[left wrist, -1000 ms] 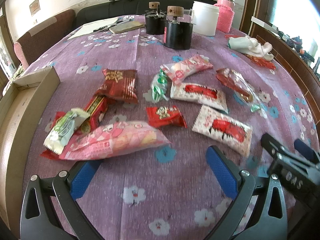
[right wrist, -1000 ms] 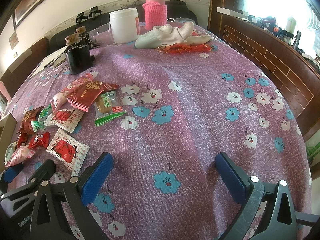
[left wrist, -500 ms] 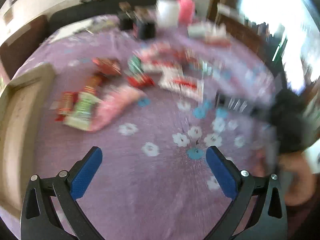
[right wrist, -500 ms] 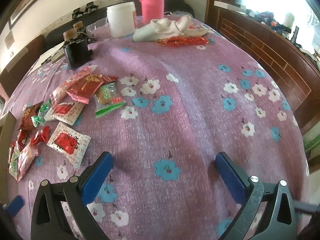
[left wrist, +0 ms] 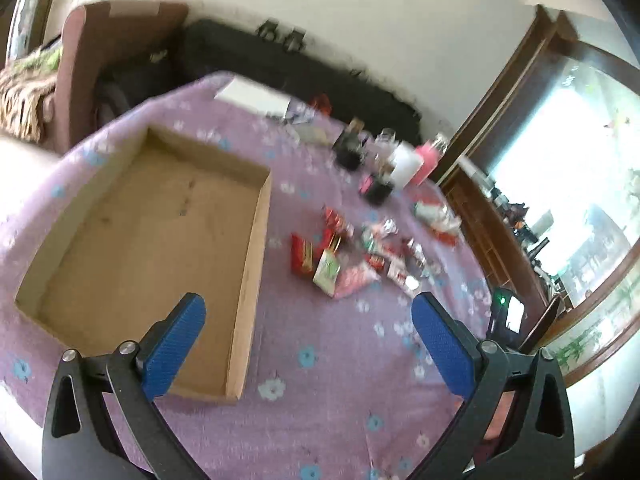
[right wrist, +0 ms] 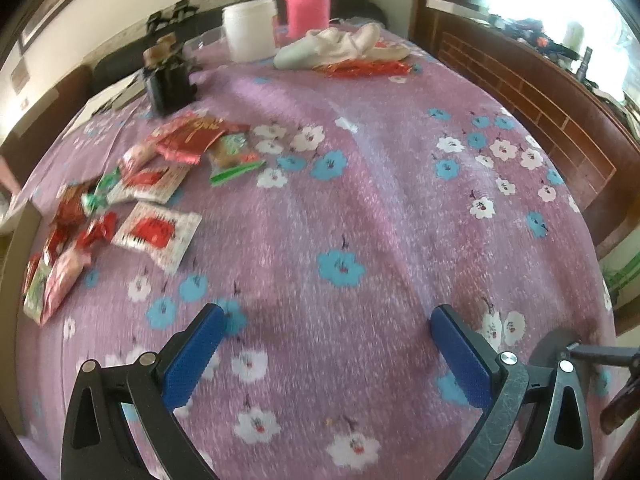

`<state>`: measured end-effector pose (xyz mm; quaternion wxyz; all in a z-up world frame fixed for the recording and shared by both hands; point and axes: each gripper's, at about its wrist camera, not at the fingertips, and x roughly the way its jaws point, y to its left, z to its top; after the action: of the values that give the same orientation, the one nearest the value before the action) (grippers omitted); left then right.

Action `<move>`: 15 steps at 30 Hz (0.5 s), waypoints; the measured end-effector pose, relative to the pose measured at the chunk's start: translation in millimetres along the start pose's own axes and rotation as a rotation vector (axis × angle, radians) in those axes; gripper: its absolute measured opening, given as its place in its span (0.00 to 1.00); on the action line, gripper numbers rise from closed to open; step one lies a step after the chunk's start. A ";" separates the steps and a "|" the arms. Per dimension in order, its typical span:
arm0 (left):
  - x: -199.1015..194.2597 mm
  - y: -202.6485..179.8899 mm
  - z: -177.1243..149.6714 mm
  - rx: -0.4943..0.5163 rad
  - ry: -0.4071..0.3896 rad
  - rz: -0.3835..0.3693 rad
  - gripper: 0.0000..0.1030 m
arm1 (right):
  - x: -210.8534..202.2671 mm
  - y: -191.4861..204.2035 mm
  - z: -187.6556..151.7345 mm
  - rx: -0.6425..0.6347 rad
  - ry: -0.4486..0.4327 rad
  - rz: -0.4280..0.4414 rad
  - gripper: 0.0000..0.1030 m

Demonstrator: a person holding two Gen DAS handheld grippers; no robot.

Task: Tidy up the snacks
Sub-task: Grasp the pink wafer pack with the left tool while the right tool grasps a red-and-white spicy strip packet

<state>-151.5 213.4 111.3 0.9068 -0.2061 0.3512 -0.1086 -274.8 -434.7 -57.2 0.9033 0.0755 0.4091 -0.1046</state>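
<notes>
Several snack packets [right wrist: 156, 184] lie in a loose cluster on the purple flowered tablecloth, at the left of the right wrist view; a white-and-red packet [right wrist: 156, 236] is nearest. The cluster also shows in the left wrist view [left wrist: 352, 256], to the right of a shallow, empty cardboard box [left wrist: 256, 216]. My left gripper [left wrist: 308, 344] is open and empty, raised above the cloth near the box's near right corner. My right gripper [right wrist: 326, 354] is open and empty, above bare cloth, right of the snacks.
At the far end stand a white tub [right wrist: 250, 32], a pink-sleeved bottle [right wrist: 306, 4], black jars [right wrist: 170, 82], a pale cloth [right wrist: 340, 46] and a red wrapper [right wrist: 364, 68]. A wooden ledge [right wrist: 532, 80] borders the table's right side. A sofa [left wrist: 280, 68] lies behind.
My left gripper has pulled back, risen and swung left, so the cardboard box now fills its view and the snacks look small and far. My right gripper drew back slightly. Both stayed open.
</notes>
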 end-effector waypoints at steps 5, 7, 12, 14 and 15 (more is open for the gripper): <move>22.5 -19.1 -10.8 0.120 0.086 0.019 0.98 | -30.7 3.6 2.6 -0.051 -0.084 0.052 0.86; 26.4 -21.8 -10.2 0.138 0.118 -0.025 0.92 | -33.8 12.1 16.2 -0.078 -0.071 0.190 0.86; 40.1 -30.1 -9.9 0.208 0.130 -0.037 0.91 | -19.2 48.5 40.1 -0.203 -0.070 0.291 0.82; 48.6 -34.3 -11.1 0.241 0.155 -0.039 0.91 | -10.0 62.2 45.5 -0.250 -0.060 0.339 0.80; 52.0 -37.0 -11.9 0.260 0.162 -0.037 0.90 | -6.8 69.1 46.1 -0.275 -0.061 0.348 0.80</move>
<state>-123.6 159.1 89.3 0.8923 -0.0842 0.4024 -0.1863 -228.5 -377.3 -18.4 0.9215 0.0181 0.3729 0.1074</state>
